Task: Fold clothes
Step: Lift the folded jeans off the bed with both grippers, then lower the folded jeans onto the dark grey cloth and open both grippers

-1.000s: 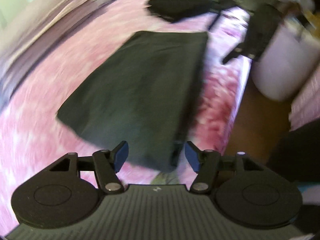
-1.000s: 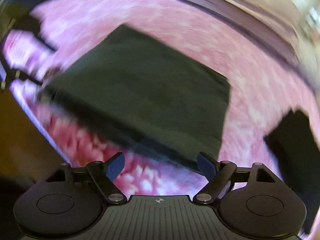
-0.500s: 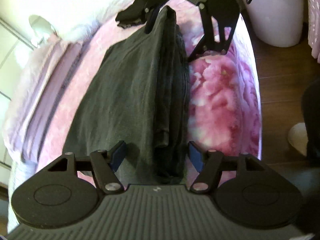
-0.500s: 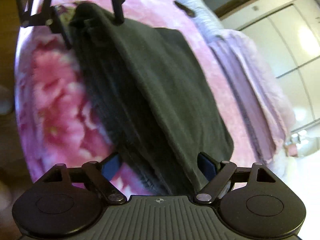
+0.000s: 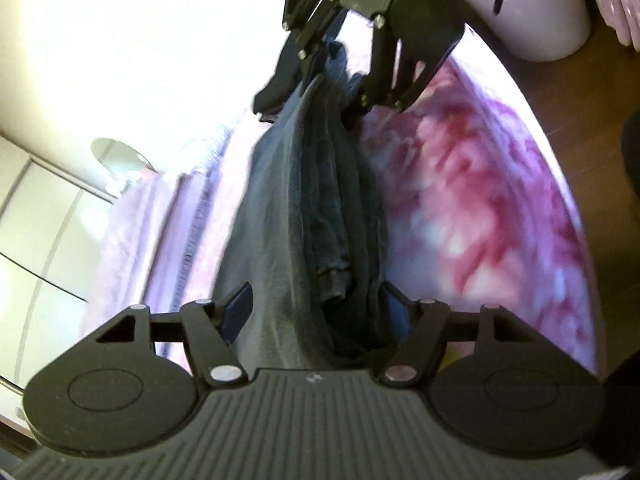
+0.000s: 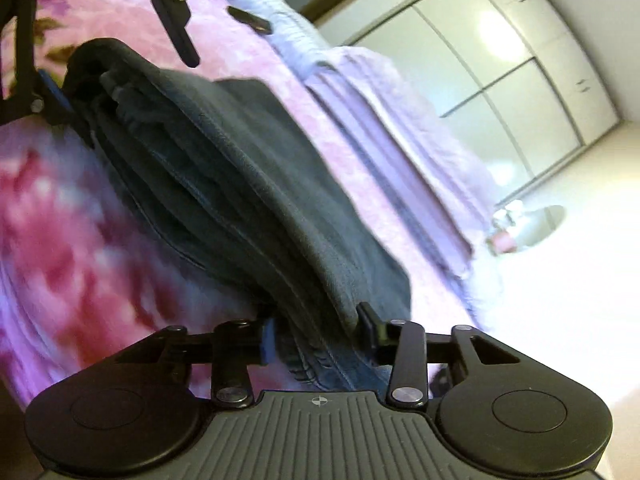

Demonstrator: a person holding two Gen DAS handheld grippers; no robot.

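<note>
A dark grey folded garment [image 5: 304, 208] lies on a pink flowered bedspread [image 5: 472, 208], its layered edge toward the bed's side. My left gripper [image 5: 316, 308] is wide open with one end of the garment's edge between its fingers. My right gripper [image 6: 316, 336] has narrowed onto the other end of the garment [image 6: 240, 184], with both pads against the cloth. Each gripper shows in the other's view: the right one at the top of the left wrist view [image 5: 340, 76], the left one at the top left of the right wrist view [image 6: 120, 68].
A white round bin [image 5: 532, 4] stands on the wooden floor [image 5: 576, 92] beside the bed. A lilac blanket [image 6: 400, 120] lies folded along the bed's far side. White wardrobe doors [image 6: 500, 60] stand beyond it. Another dark cloth [image 5: 276, 88] lies farther along the bed.
Both grippers have come down low to the ends of the folded garment's edge. The right gripper's fingers have closed in onto the cloth. The left stays wide open.
</note>
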